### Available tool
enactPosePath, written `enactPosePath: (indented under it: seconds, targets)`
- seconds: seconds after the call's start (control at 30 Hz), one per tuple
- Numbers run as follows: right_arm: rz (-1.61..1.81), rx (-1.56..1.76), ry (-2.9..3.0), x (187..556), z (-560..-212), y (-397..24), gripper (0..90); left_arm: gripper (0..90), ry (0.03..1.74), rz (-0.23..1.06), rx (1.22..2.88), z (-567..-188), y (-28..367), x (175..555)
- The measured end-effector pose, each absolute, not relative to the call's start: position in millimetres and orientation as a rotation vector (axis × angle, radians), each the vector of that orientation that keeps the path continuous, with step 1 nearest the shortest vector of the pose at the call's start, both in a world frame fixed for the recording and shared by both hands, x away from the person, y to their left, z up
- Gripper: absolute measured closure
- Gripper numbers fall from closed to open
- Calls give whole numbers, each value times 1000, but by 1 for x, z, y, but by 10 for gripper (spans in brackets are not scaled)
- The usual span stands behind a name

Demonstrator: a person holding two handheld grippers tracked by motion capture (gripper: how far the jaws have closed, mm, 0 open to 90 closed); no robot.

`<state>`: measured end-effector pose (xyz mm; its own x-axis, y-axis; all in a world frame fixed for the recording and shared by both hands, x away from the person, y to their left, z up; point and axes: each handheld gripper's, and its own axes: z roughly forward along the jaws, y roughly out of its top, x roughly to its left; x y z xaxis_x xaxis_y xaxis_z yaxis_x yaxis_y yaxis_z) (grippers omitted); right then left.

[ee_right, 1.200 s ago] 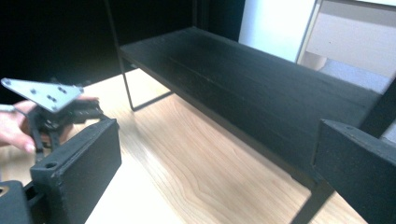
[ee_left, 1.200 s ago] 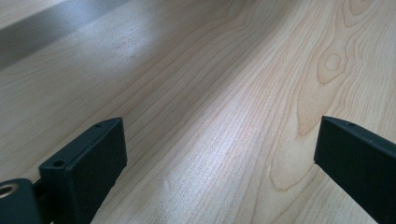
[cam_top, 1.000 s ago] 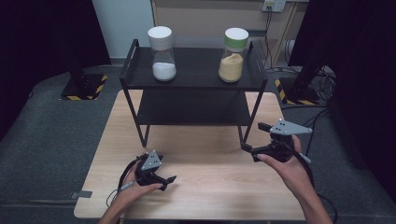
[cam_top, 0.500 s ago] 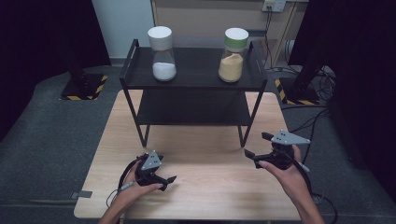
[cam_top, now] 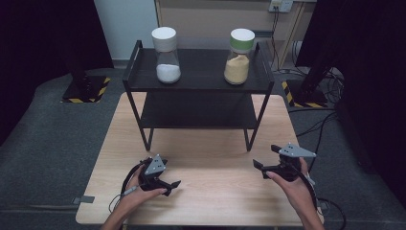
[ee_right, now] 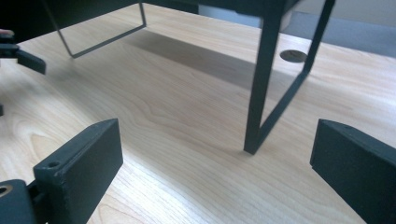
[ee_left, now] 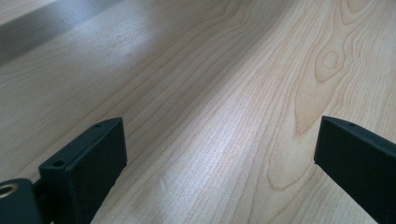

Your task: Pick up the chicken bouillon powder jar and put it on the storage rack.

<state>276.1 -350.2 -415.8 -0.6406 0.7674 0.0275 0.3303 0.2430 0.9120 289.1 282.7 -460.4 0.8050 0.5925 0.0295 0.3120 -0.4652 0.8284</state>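
A black two-tier rack [cam_top: 198,86] stands at the far side of the wooden table [cam_top: 215,191]. On its top shelf are a white-lidded jar of white powder [cam_top: 165,55] and a green-lidded jar of tan powder [cam_top: 240,56]. My left gripper [cam_top: 170,175] rests low near the front left of the table, open, with bare wood between its jaws [ee_left: 219,140]. At the front right my right gripper [cam_top: 265,156] is held open and holds nothing. In its own view [ee_right: 215,140] it faces the rack's front right leg [ee_right: 261,84].
The rack's lower shelf [cam_top: 198,112] has nothing on it. A round cable hole [ee_right: 293,55] sits in the tabletop behind the rack leg. Cables [cam_top: 316,127] trail over the grey floor to the right of the table. The left gripper's jaw tip [ee_right: 28,59] shows far off in the right gripper view.
My right gripper has come back toward the table's near edge and dropped lower. The left gripper and both jars have stayed where they were.
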Motion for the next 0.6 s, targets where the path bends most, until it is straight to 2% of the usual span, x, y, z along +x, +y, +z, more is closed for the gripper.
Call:
enactPosePath:
  seconds: [0.6]
  targets:
    - [1349, 1073, 2051, 265, -443, -354, 22, 15, 667, 396, 2091, -461, 282, 289]
